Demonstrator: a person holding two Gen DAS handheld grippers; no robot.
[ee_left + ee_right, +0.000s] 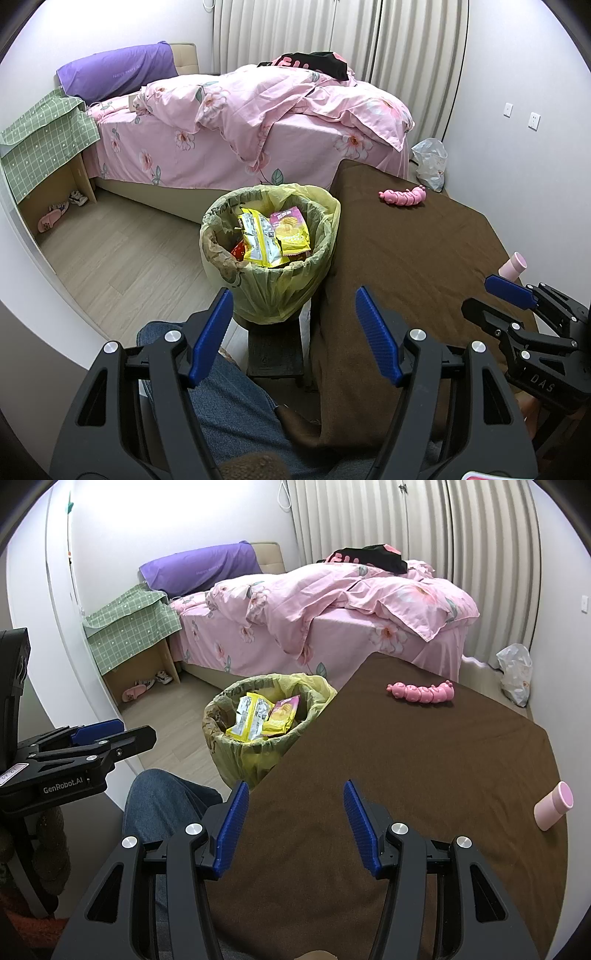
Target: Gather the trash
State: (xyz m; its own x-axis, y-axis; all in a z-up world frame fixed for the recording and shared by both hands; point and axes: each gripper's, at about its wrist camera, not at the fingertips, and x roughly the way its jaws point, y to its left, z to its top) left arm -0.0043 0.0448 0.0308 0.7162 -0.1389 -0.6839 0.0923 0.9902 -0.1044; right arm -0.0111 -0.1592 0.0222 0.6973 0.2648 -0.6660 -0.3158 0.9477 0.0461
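Note:
A bin lined with a yellow-green bag [269,258] [255,720] stands on a small dark stool beside the brown-covered table [406,258] [424,775]. Yellow and pink snack wrappers [273,236] [262,716] lie inside it. My left gripper [295,314] hangs open just short of the bin, nothing between its blue pads. Over the table's near edge my right gripper [291,805] is open and empty too. A pink caterpillar toy [402,195] [421,692] lies at the table's far side, and a pink cup [513,264] [552,805] lies on its side at the right.
A bed with pink floral bedding [258,122] [332,609] fills the back. A green-checked cloth covers a box [40,140] [129,631] at the left, with slippers beneath. A clear plastic bag [430,162] [515,672] sits on the floor by the curtains. A person's jeans-clad leg [229,398] [162,801] lies below the grippers.

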